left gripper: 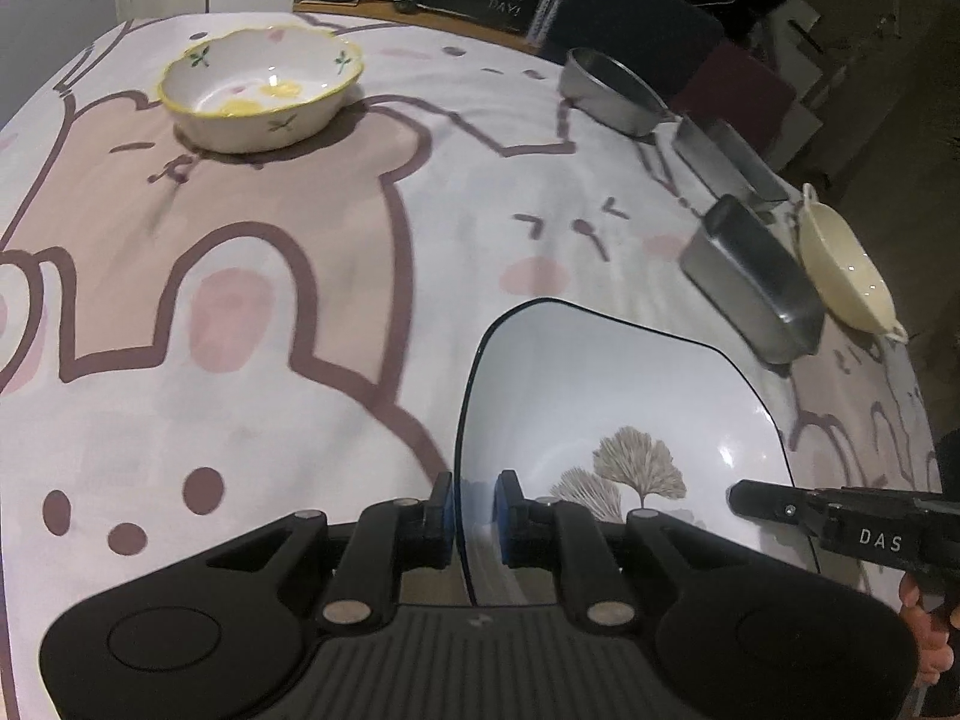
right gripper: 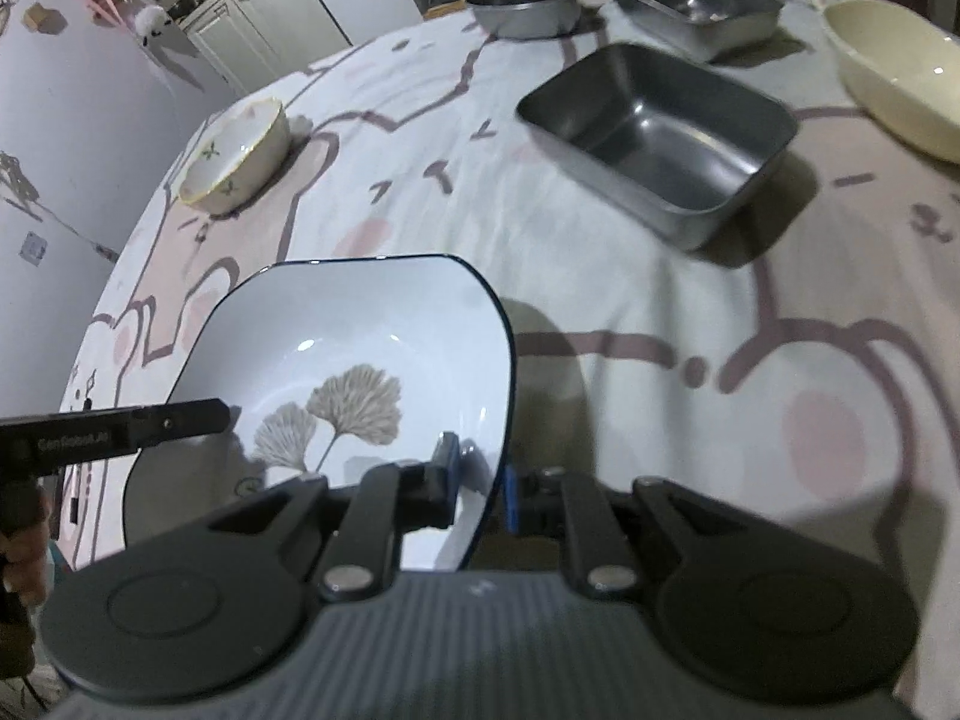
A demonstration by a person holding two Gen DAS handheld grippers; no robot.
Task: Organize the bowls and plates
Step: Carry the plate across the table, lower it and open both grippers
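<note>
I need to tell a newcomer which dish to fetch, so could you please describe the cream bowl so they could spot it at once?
Start at the table covered by the cartoon bunny cloth and find the row of grey metal pans along its far right side. Just beyond the nearest rectangular pan, at the cloth's edge, sits the cream bowl. It is the only pale, plain one with small loop handles on its rim.

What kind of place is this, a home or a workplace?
Most likely a home, probably a dining area. A cartoon-print tablecloth covers the table, with household dishes on it such as a flowered bowl and a metal tray. White cabinets stand behind.
</note>
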